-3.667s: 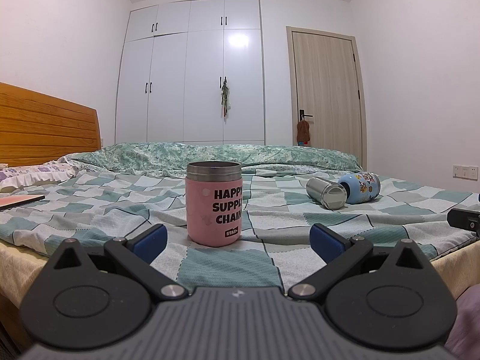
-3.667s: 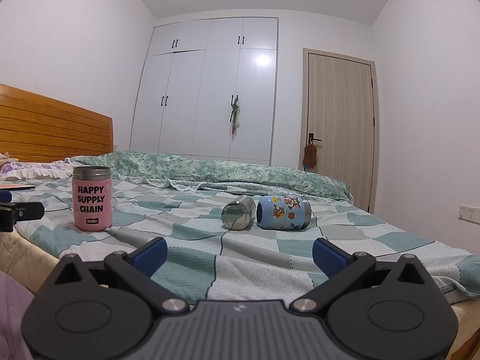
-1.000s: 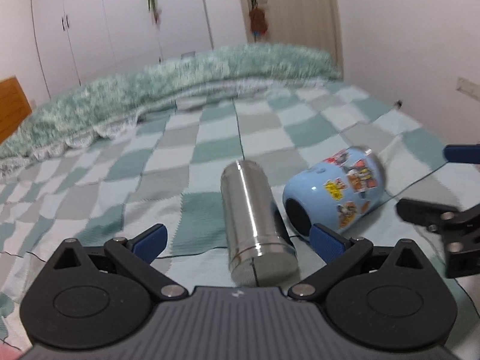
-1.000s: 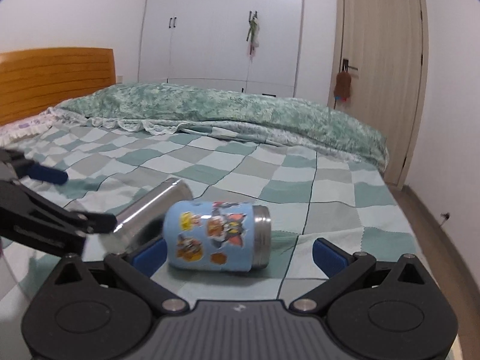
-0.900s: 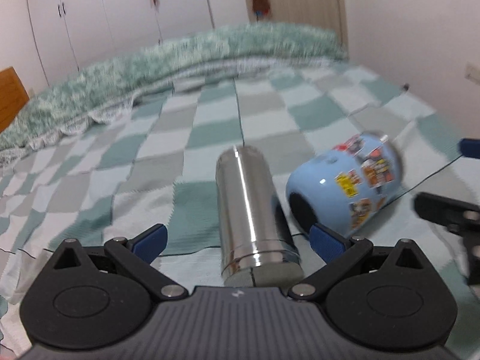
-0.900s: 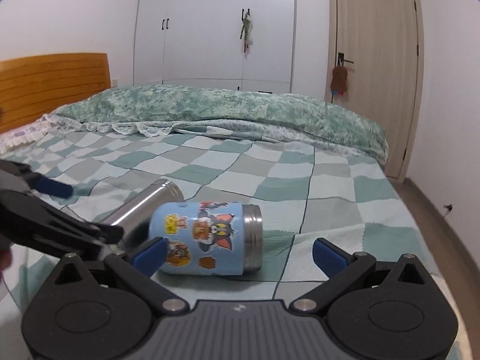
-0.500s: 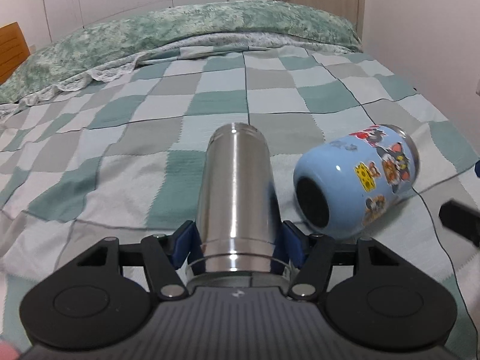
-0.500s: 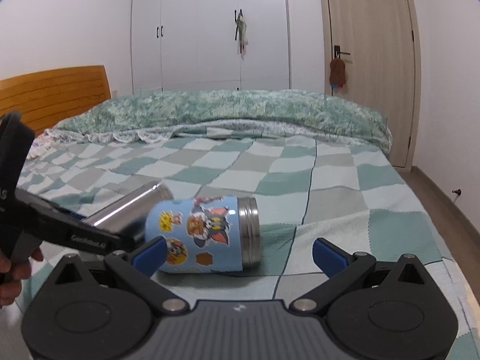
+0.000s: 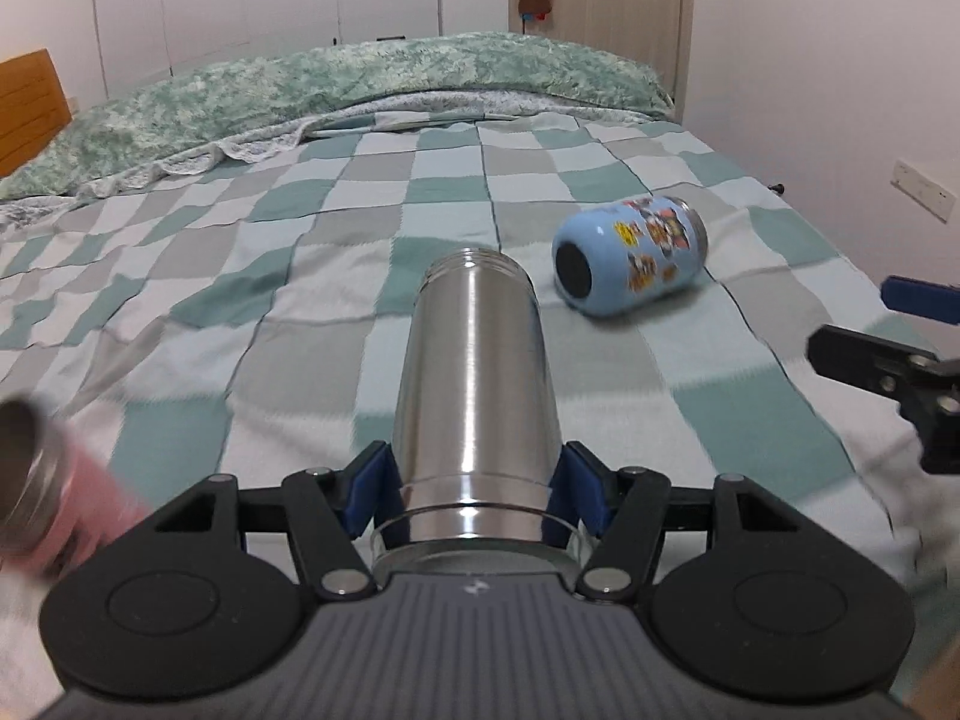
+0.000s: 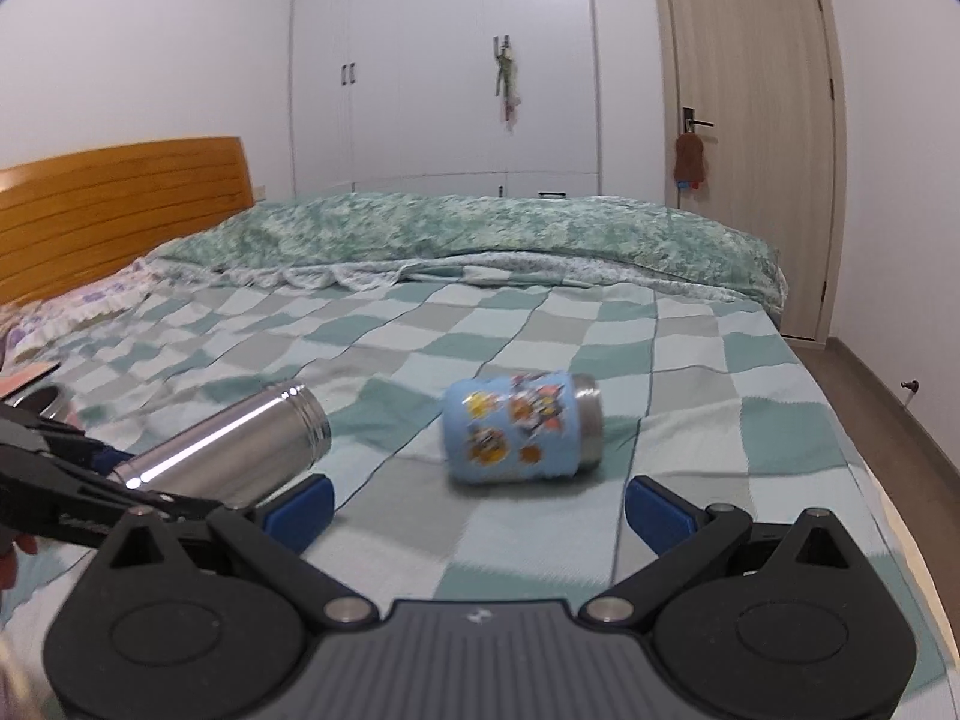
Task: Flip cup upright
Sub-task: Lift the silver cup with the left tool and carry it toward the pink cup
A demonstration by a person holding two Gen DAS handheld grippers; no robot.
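The left gripper point(image 9: 475, 495) pinches the steel cup point(image 9: 475, 384) near its base, mouth pointing away, raised off the checked bedspread point(image 9: 252, 276). The right gripper point(image 10: 477, 495) is spread wide, just short of the blue sticker cup point(image 10: 516, 429) lying sideways. A pink cup point(image 9: 36, 516) at near left is blurred and cut off.

Left tongs point(image 9: 477, 489) are clamped on the steel cup point(image 9: 477, 372), blue pads pressed to both sides near its base. Right tongs point(image 10: 477, 501) are spread wide, gripping nothing.
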